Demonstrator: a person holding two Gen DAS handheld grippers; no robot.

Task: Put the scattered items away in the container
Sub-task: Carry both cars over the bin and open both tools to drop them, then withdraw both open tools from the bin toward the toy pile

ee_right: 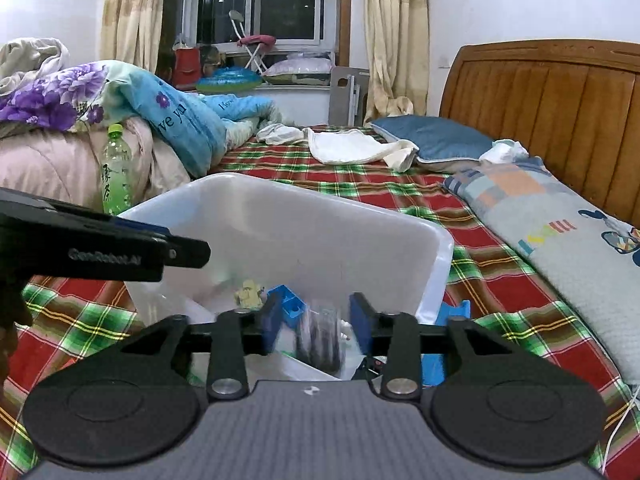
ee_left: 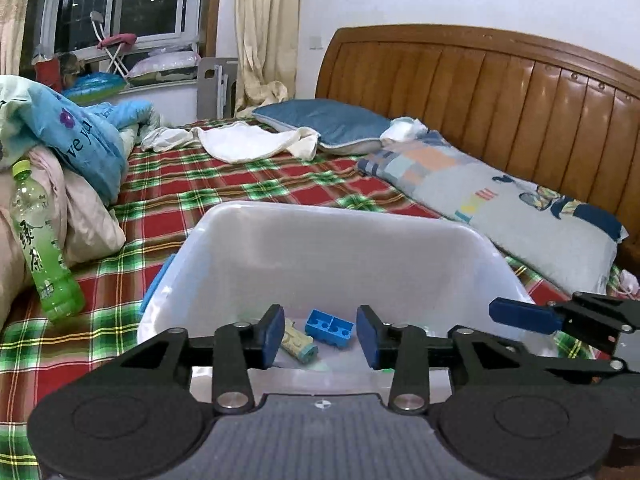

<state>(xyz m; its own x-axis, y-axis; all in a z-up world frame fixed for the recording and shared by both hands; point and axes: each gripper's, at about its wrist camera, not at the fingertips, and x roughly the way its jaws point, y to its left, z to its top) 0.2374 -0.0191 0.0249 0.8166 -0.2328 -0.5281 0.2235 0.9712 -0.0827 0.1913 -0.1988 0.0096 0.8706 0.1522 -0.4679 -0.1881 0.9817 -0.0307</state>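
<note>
A white plastic bin point(ee_left: 336, 240) stands on the plaid bed; it also shows in the right wrist view point(ee_right: 280, 216). Inside lie a blue toy brick point(ee_left: 330, 327) and a pale yellow-green roll point(ee_left: 298, 345). My left gripper point(ee_left: 320, 334) is open and empty above the bin's near rim. My right gripper point(ee_right: 314, 328) is open over the bin. A dark, motion-blurred object point(ee_right: 320, 340) sits between its pads, apart from them. The brick point(ee_right: 290, 306) and a yellow item point(ee_right: 250, 294) show behind it.
A green tea bottle point(ee_left: 44, 248) leans against piled quilts at the left. Pillows point(ee_left: 500, 208) and a wooden headboard point(ee_left: 500, 92) are at the right. A white cloth point(ee_left: 248, 142) lies further back. A blue piece point(ee_right: 434, 366) lies beside the bin's right side.
</note>
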